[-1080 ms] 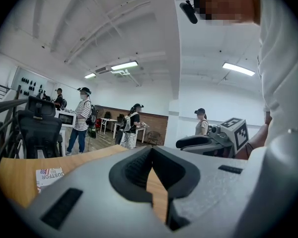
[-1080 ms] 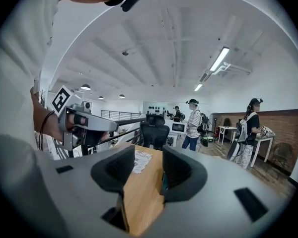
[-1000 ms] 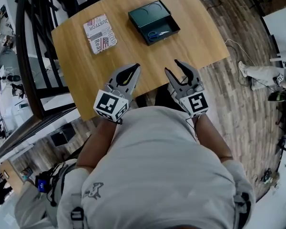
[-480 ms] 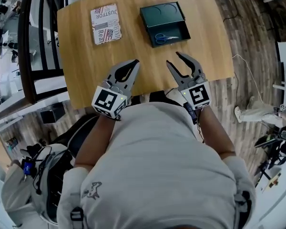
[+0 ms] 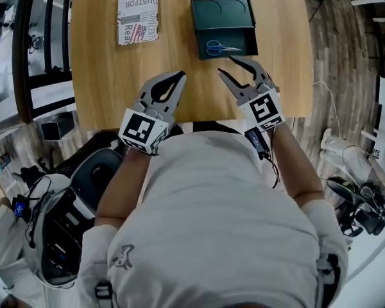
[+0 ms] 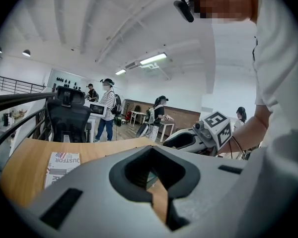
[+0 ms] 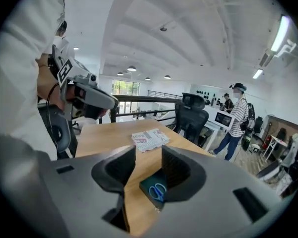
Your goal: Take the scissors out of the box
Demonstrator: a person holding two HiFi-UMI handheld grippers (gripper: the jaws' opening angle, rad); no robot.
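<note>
Lying left of the box: a printed packet [image 5: 138,16], flat on the wooden table [image 5: 96,76] and well apart from the box [image 5: 221,10]. In the left gripper view the gripper's grey body cuts off its near edge.
Left gripper [image 5: 181,74]: to the left of the box and nearer the person, over bare wood. Its tips are brought together with nothing in them, and the hand behind its marker cube is hidden.
Box: dark green and open on top, its far section showing two round recesses. Whether that section is a lid or a tray cannot be told. In the left gripper view only a dark sliver of the box shows through the hollow of the jaws.
Scissors [image 5: 213,47]: inside the box, lying flat in the section nearer the person. The blue handles are plain, but the thin blades are hard to make out.
Right gripper [image 5: 225,65]: at the box's near wall, tips pointing toward it; whether a tip touches cannot be told. The jaws stand wide and have just been closing a little, with nothing between them. Its own view shows the scissors beyond the gap, with one jaw masking part of the box.
Right of the box: bare table, then wood floor [image 5: 333,50].
Near table edge: covered by the person's white shirt [image 5: 212,223]; the far edge runs out of the frame.
</note>
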